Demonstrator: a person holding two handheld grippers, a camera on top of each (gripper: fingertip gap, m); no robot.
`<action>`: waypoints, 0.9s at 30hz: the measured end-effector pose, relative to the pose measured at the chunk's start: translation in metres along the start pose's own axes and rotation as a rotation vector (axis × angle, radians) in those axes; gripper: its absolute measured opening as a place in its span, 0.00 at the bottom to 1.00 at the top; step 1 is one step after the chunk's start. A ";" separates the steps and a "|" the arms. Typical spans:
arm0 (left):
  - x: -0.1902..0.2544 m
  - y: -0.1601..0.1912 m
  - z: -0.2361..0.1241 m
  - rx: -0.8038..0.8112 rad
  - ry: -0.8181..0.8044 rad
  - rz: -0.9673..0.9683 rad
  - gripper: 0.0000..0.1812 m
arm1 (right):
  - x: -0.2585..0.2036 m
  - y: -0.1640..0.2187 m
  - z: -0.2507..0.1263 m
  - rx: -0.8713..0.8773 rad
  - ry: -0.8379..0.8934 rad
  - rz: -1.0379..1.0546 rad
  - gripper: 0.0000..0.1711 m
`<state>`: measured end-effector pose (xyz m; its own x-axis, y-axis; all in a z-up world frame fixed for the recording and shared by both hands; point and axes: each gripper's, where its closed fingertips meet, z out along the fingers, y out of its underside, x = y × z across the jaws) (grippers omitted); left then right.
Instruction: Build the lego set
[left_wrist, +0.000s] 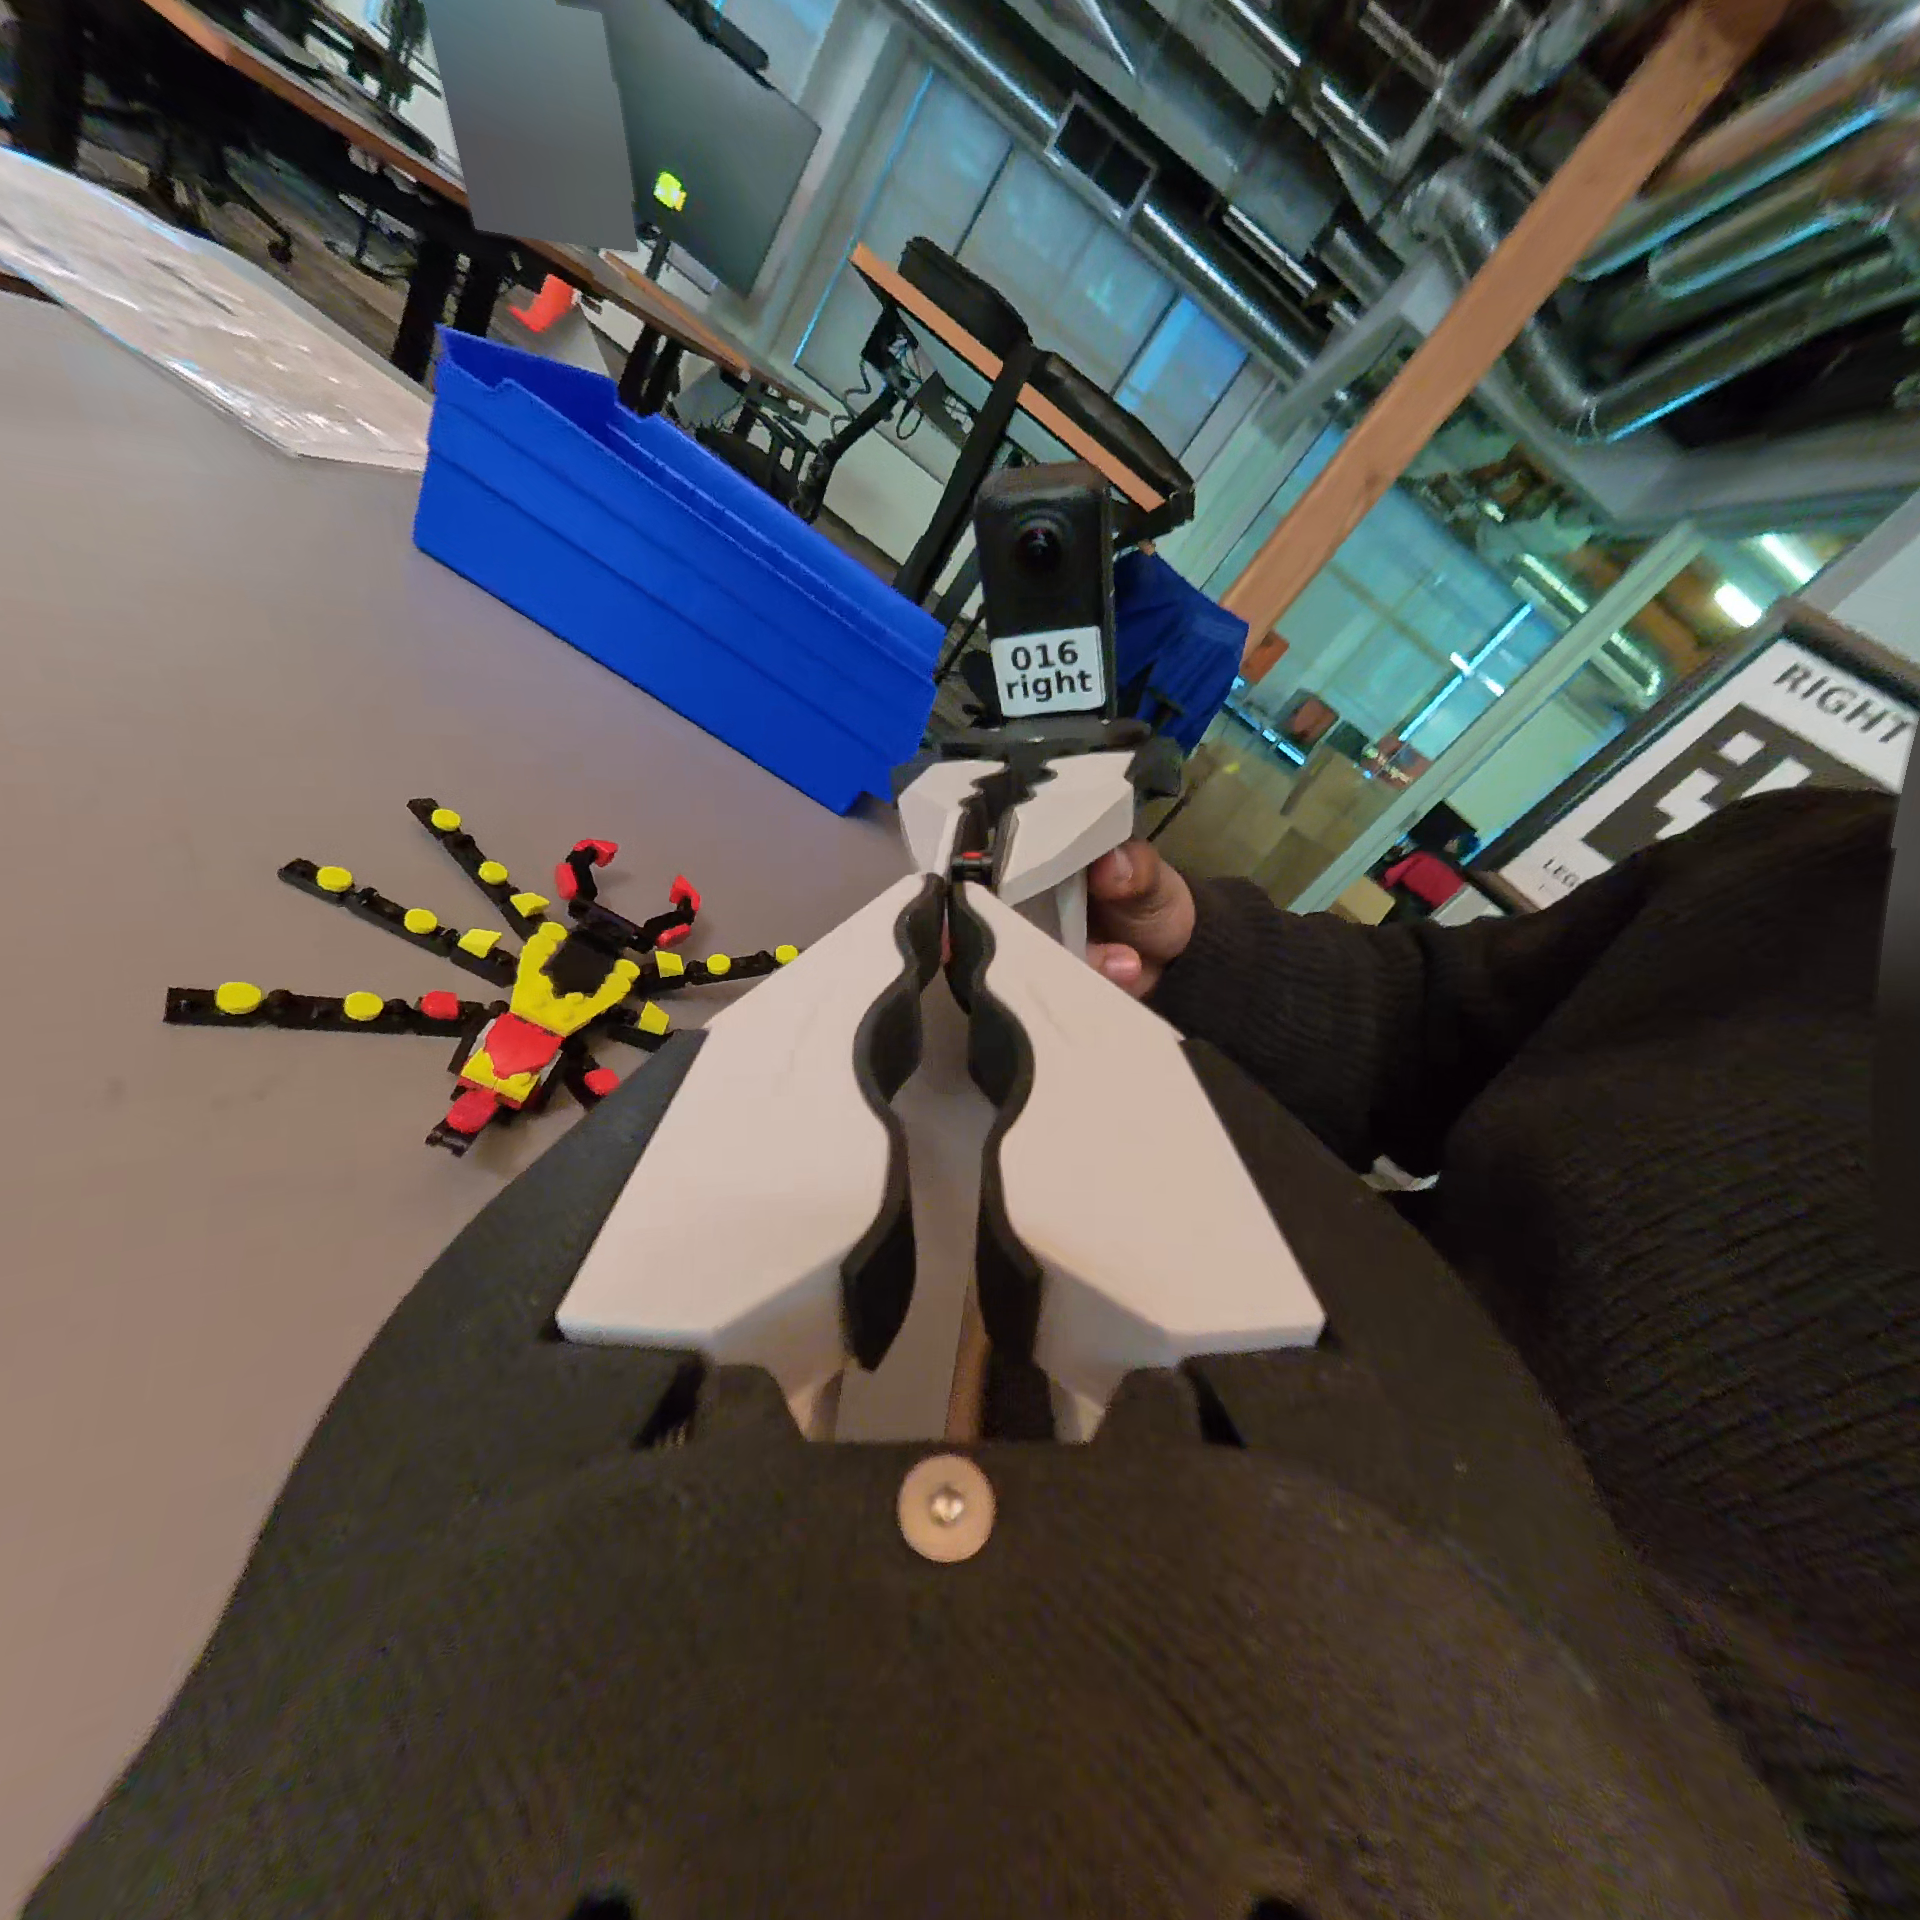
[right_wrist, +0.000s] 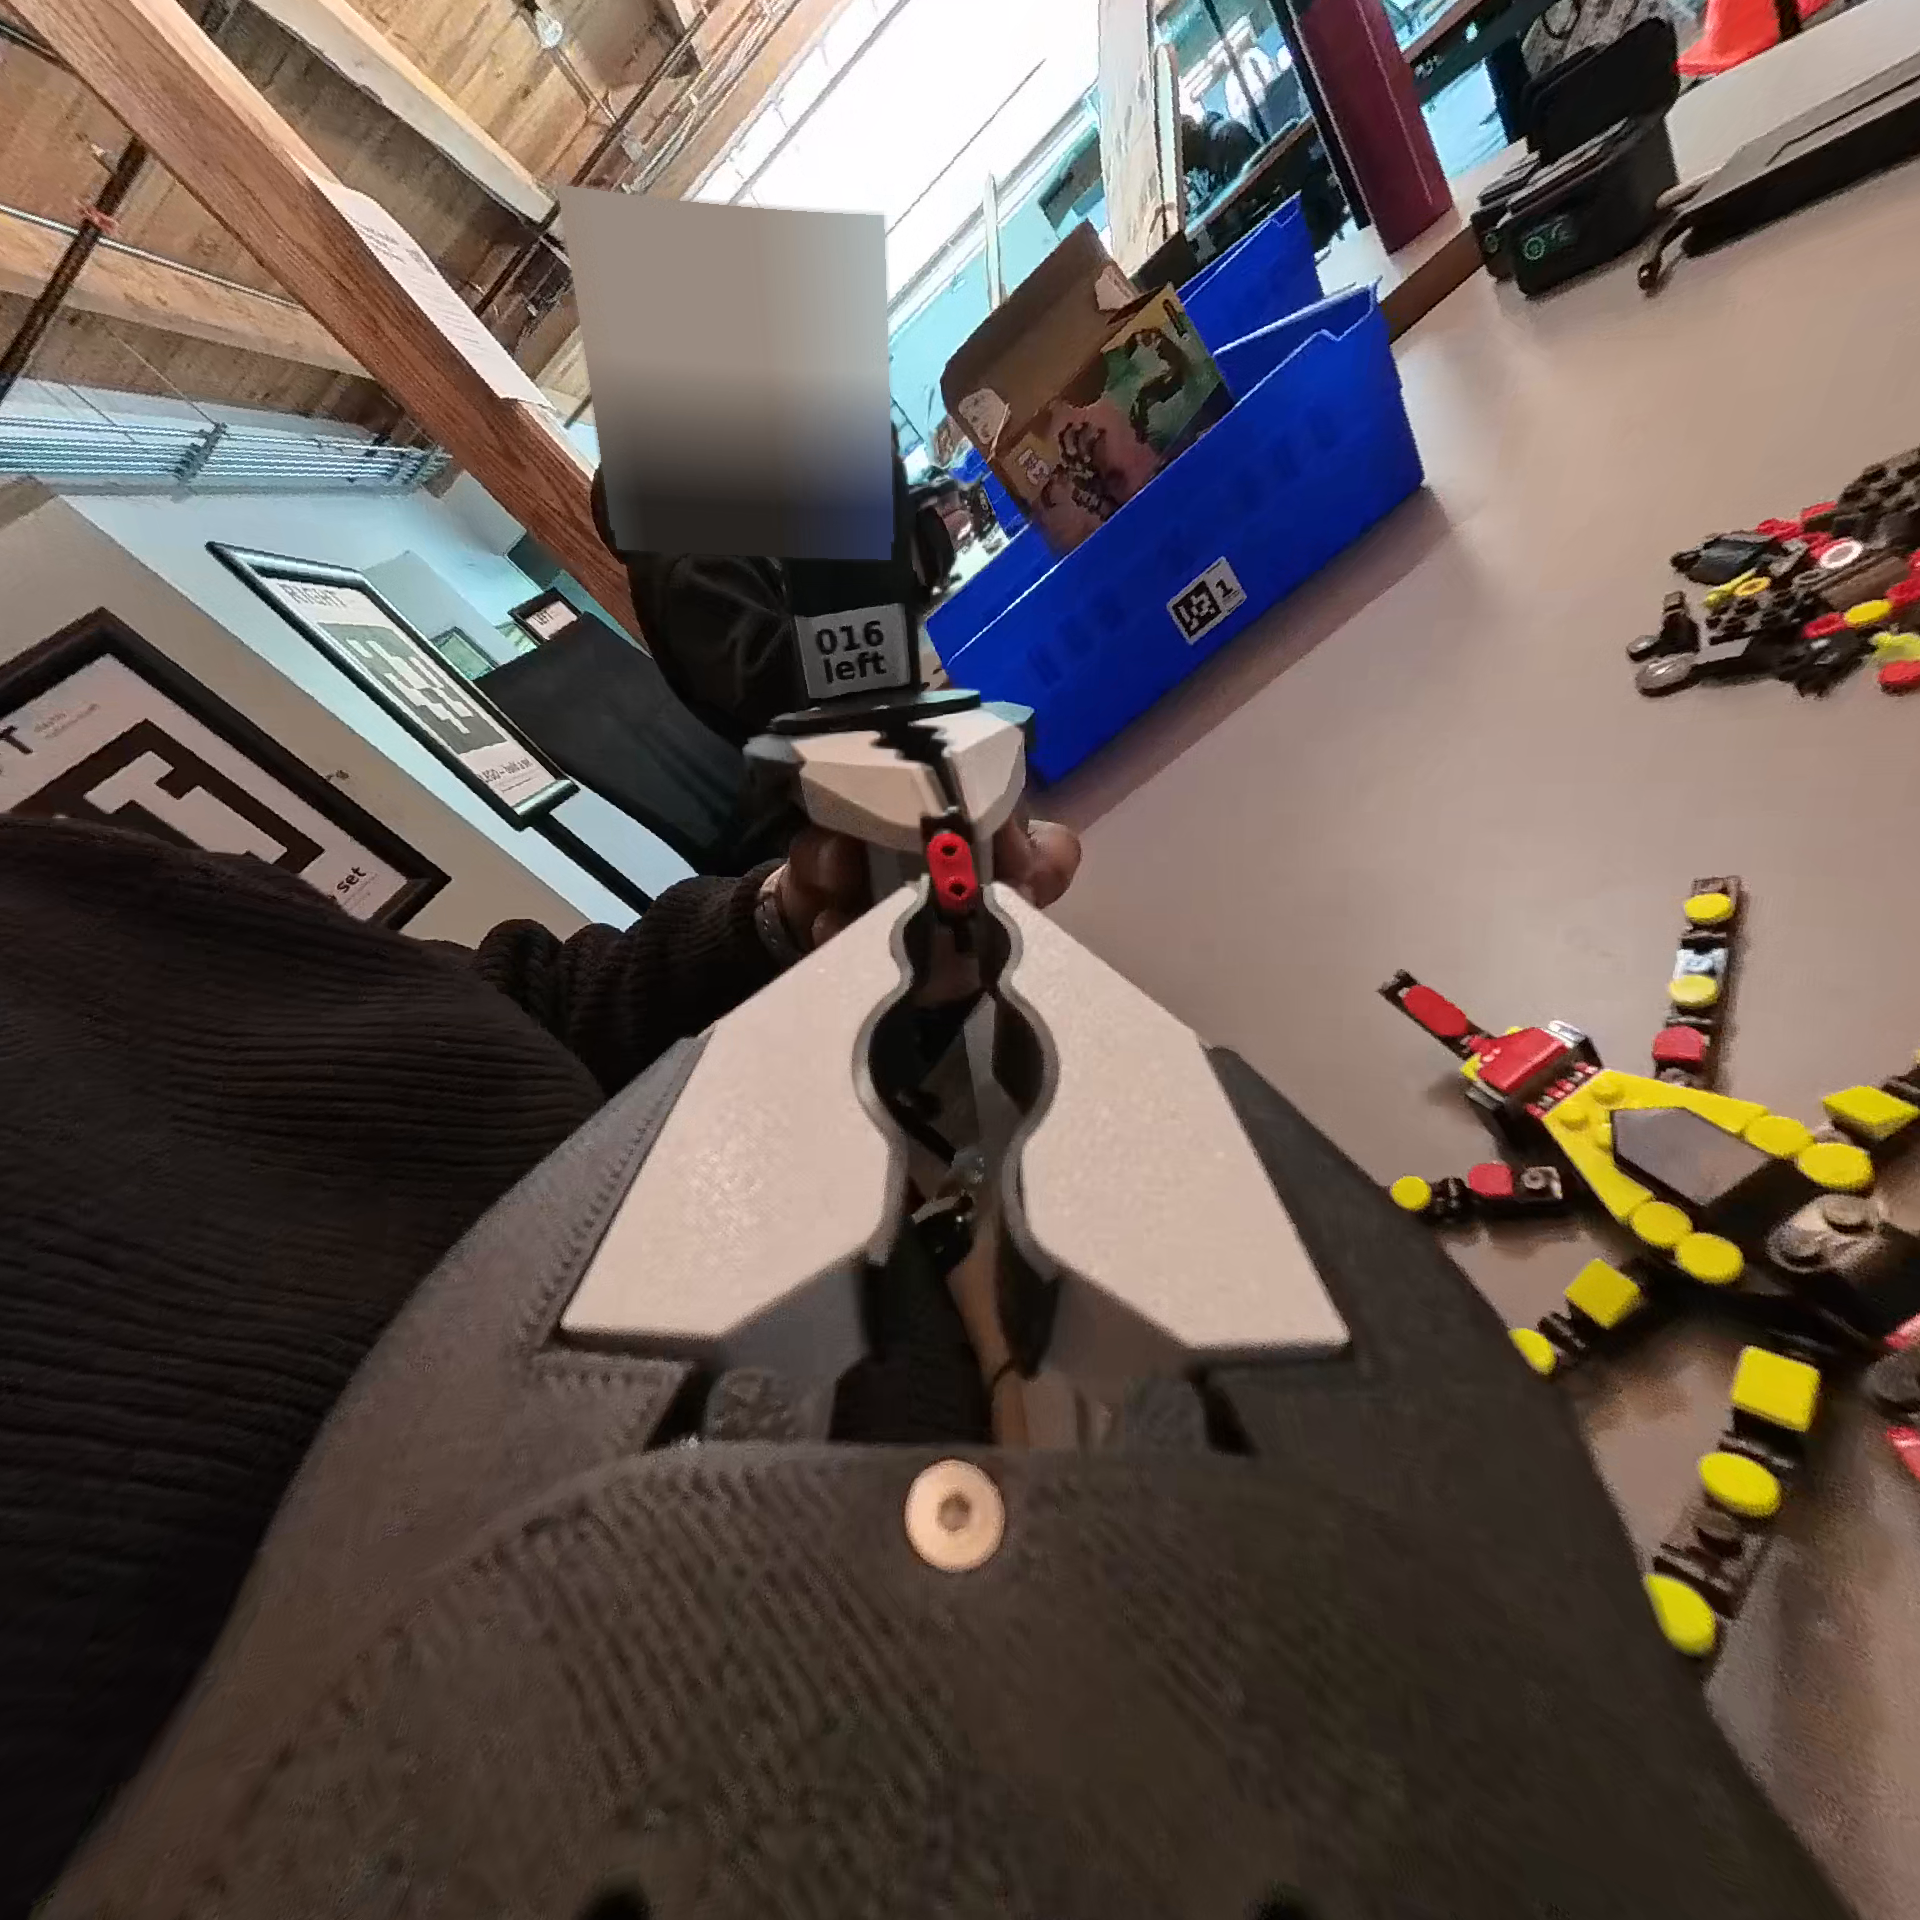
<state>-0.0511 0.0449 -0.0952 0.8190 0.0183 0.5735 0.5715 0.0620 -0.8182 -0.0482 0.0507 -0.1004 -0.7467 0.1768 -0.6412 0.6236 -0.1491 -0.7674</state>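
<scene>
The two grippers face each other tip to tip above the grey table. My right gripper is shut on a small red and black brick piece, which sticks out past its tips. The piece also shows in the left wrist view, in the right gripper. My left gripper has its pads pressed together, tips right at the piece's end; nothing shows between its pads. It also shows in the right wrist view. A black, yellow and red brick spider model lies flat on the table beside them.
A blue bin stands on the table behind; in the right wrist view a blue bin holds a cardboard box. Loose black and red pieces lie at the far right. A white sheet lies far left. Black sleeves hold both grippers. My left and right fingertips are right by each other.
</scene>
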 end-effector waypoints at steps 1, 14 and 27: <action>-0.002 -0.001 -0.001 0.005 0.003 -0.019 0.00 | 0.001 0.000 0.001 0.005 -0.001 0.012 0.04; -0.032 -0.010 -0.003 0.044 -0.047 -0.108 0.05 | 0.032 -0.011 0.012 0.036 -0.053 0.167 0.04; -0.076 -0.012 0.017 -0.041 -0.057 -0.132 0.00 | 0.058 -0.030 0.014 0.007 -0.049 0.059 0.04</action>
<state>-0.1216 0.0599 -0.1282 0.7330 0.0695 0.6767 0.6767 0.0267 -0.7358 -0.1133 0.0518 -0.1144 -0.7194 0.1198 -0.6842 0.6651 -0.1650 -0.7283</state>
